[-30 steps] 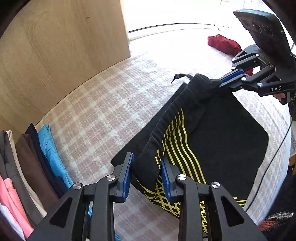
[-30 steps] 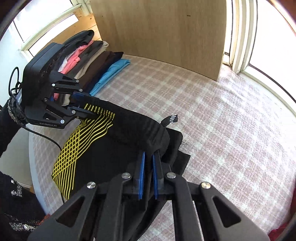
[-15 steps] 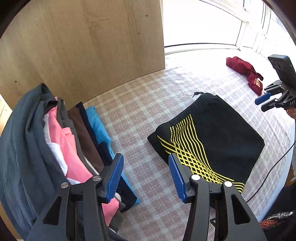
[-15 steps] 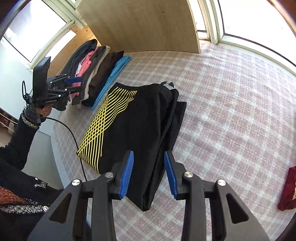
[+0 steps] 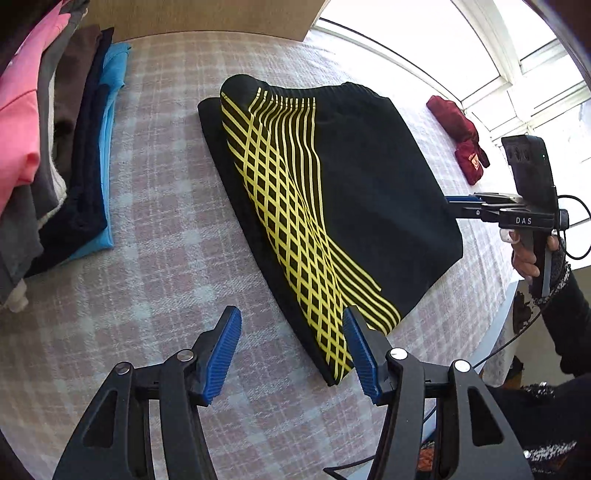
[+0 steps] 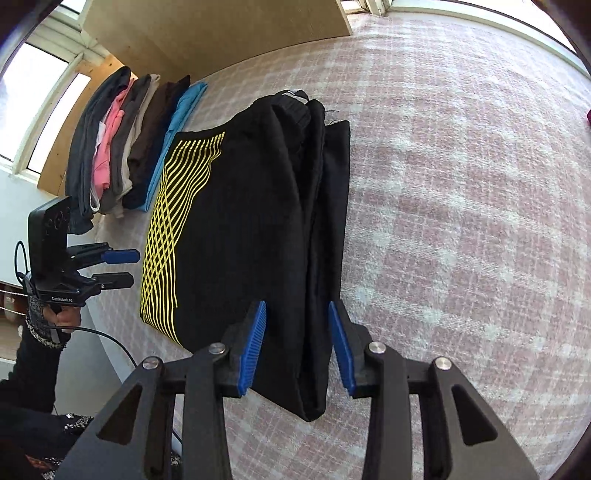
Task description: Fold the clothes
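Black shorts with yellow stripes (image 5: 369,184) lie folded flat on the pink checked cloth (image 5: 166,240). My left gripper (image 5: 291,332) is open at their near striped corner, and its right pad (image 5: 360,354) sits just beside the hem. Seen from the right wrist, the left gripper (image 6: 133,267) hovers open off the striped edge of the shorts (image 6: 240,221). My right gripper (image 6: 297,332) is open and straddles the thick folded edge without gripping it. From the left wrist, the right gripper (image 5: 452,206) touches the far plain side.
A row of folded clothes (image 5: 55,147) lies left of the shorts, also seen as clothes (image 6: 129,147). A folded red garment (image 5: 458,136) lies near the window. A wooden board (image 6: 221,33) stands behind. The table edge (image 5: 506,302) and a cable (image 5: 517,332) are close by.
One second ago both grippers were shut on the shorts and lifted them. They let go, pulled away, and now stand open low at opposite edges of the flat shorts.
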### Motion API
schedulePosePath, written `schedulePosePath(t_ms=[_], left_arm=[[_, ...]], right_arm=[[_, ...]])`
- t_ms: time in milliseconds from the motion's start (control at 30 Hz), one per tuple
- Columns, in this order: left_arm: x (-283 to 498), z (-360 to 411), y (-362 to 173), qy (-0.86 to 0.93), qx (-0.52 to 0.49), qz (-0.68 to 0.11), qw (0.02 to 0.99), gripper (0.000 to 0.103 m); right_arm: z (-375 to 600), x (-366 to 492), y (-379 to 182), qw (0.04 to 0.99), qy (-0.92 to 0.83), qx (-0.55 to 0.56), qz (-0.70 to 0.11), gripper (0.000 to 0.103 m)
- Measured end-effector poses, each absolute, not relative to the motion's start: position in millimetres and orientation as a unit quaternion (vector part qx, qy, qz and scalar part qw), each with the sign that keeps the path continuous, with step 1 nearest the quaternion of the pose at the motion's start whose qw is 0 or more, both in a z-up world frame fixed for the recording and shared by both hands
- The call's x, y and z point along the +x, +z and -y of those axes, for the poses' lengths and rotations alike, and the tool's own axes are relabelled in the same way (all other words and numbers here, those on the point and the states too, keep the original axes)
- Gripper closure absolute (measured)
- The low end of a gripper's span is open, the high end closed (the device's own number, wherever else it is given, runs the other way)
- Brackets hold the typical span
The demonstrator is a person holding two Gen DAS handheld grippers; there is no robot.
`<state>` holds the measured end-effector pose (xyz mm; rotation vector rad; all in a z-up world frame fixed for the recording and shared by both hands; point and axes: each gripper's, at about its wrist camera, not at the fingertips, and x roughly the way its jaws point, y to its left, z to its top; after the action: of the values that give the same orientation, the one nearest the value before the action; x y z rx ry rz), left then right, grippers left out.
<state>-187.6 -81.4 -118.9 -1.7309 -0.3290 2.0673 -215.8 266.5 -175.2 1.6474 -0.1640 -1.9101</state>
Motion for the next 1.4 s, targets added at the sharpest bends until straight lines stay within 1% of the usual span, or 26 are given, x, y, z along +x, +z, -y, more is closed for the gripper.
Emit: schedulePosePath(t_ms=[33, 100, 233, 300, 333, 467, 533, 567, 700, 767, 900, 967, 1033, 1067, 1100, 1133, 1167, 1233, 1267, 1300, 1333, 1400], left_arm=[[-195, 80, -120, 0.742, -0.623, 0.134, 0.207, 0.048], [-209, 76, -123, 0.746, -0.625, 0.139, 0.185, 0.048], [-229, 64, -135, 0.743, -0.642, 0.125, 0.142, 0.048], [-233, 56, -138, 0.741, -0.647, 0.117, 0.136, 0.048], [-233, 52, -138, 0.743, -0.646, 0.109, 0.136, 0.046], [-232, 42, -137, 0.746, -0.647, 0.096, 0.129, 0.045], [-232, 40, -136, 0.744, -0.648, 0.097, 0.132, 0.041], [-232, 39, -136, 0.744, -0.647, 0.096, 0.133, 0.041], [-230, 34, -135, 0.744, -0.647, 0.099, 0.137, 0.041], [-228, 30, -134, 0.743, -0.647, 0.099, 0.139, 0.041], [-223, 16, -132, 0.745, -0.646, 0.084, 0.145, 0.041], [-222, 10, -131, 0.747, -0.645, 0.075, 0.143, 0.041], [-221, 7, -131, 0.747, -0.645, 0.075, 0.141, 0.041], [-220, 5, -130, 0.748, -0.644, 0.076, 0.141, 0.042], [-219, 3, -130, 0.749, -0.643, 0.073, 0.141, 0.043], [-217, -1, -129, 0.751, -0.642, 0.063, 0.138, 0.050], [-216, -3, -128, 0.753, -0.641, 0.055, 0.136, 0.055], [-213, -6, -128, 0.756, -0.639, 0.049, 0.135, 0.071], [-212, -7, -127, 0.757, -0.638, 0.045, 0.134, 0.077], [-211, -7, -127, 0.757, -0.637, 0.047, 0.135, 0.086], [-211, -6, -128, 0.756, -0.637, 0.059, 0.140, 0.089], [-210, -4, -128, 0.756, -0.634, 0.076, 0.147, 0.091]], right_arm=[[-265, -218, -173, 0.304, -0.720, 0.620, 0.068, 0.065], [-255, -222, -169, 0.307, -0.722, 0.618, 0.055, 0.061], [-234, -232, -170, 0.295, -0.731, 0.615, 0.011, 0.061], [-231, -238, -174, 0.295, -0.728, 0.619, 0.010, 0.060], [-230, -240, -176, 0.292, -0.728, 0.620, 0.006, 0.060], [-230, -250, -185, 0.263, -0.736, 0.623, -0.021, 0.060], [-231, -253, -190, 0.260, -0.730, 0.632, -0.020, 0.060], [-232, -254, -194, 0.261, -0.726, 0.636, -0.017, 0.059], [-232, -256, -195, 0.274, -0.721, 0.636, -0.010, 0.047], [-234, -258, -195, 0.275, -0.719, 0.638, 0.003, 0.045], [-235, -256, -194, 0.274, -0.722, 0.636, 0.014, 0.044], [-231, -253, -193, 0.273, -0.725, 0.633, -0.010, 0.047], [-224, -254, -193, 0.265, -0.728, 0.631, -0.038, 0.056], [-220, -254, -193, 0.261, -0.729, 0.631, -0.049, 0.070], [-218, -254, -194, 0.260, -0.727, 0.634, -0.052, 0.085], [-217, -255, -196, 0.265, -0.719, 0.641, -0.042, 0.091], [-217, -256, -198, 0.269, -0.714, 0.645, -0.034, 0.092], [-216, -256, -198, 0.270, -0.714, 0.645, -0.032, 0.093], [-216, -256, -199, 0.271, -0.714, 0.644, -0.030, 0.094], [-216, -256, -199, 0.272, -0.714, 0.644, -0.029, 0.094], [-216, -256, -199, 0.275, -0.713, 0.644, -0.023, 0.094], [-213, -255, -196, 0.290, -0.707, 0.645, 0.007, 0.095]])
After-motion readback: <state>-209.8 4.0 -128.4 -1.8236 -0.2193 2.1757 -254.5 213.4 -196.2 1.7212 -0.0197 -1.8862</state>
